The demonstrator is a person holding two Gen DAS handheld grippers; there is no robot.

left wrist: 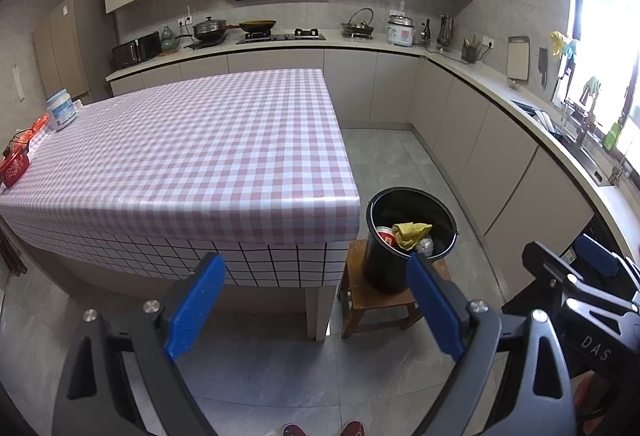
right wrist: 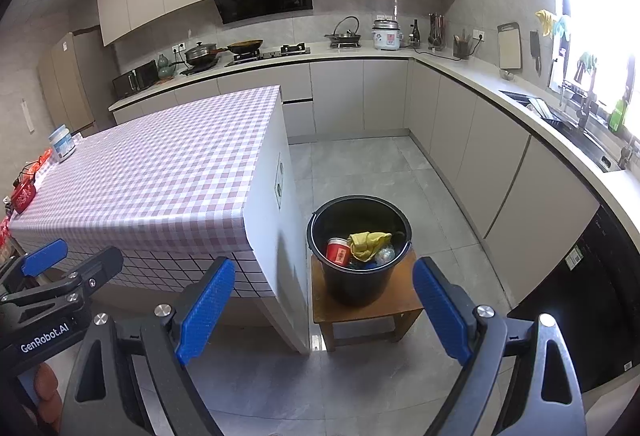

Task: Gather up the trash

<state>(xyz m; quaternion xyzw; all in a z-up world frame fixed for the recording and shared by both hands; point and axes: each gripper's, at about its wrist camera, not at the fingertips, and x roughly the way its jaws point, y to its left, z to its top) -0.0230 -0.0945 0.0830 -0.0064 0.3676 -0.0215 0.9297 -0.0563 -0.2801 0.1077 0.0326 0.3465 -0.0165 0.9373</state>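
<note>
A black bucket (left wrist: 408, 236) (right wrist: 360, 248) stands on a low wooden stool (left wrist: 372, 296) (right wrist: 360, 308) beside the checked table (left wrist: 192, 156) (right wrist: 160, 172). Inside it lie a yellow crumpled rag (left wrist: 410, 234) (right wrist: 366, 244), a red cup (right wrist: 338, 251) and a clear crumpled wrapper (right wrist: 385, 254). My left gripper (left wrist: 316, 300) is open and empty, held back from the table's front edge. My right gripper (right wrist: 324, 304) is open and empty, in front of the stool. Each gripper shows at the edge of the other's view, the right one (left wrist: 592, 276) and the left one (right wrist: 52, 276).
A white tub (left wrist: 61, 114) (right wrist: 62, 144) and red packets (left wrist: 16, 164) (right wrist: 24, 192) sit at the table's far left edge. Kitchen counters (left wrist: 480, 76) with stove, pots, rice cooker and sink run along the back and right walls. Grey tiled floor (right wrist: 380, 172) lies between.
</note>
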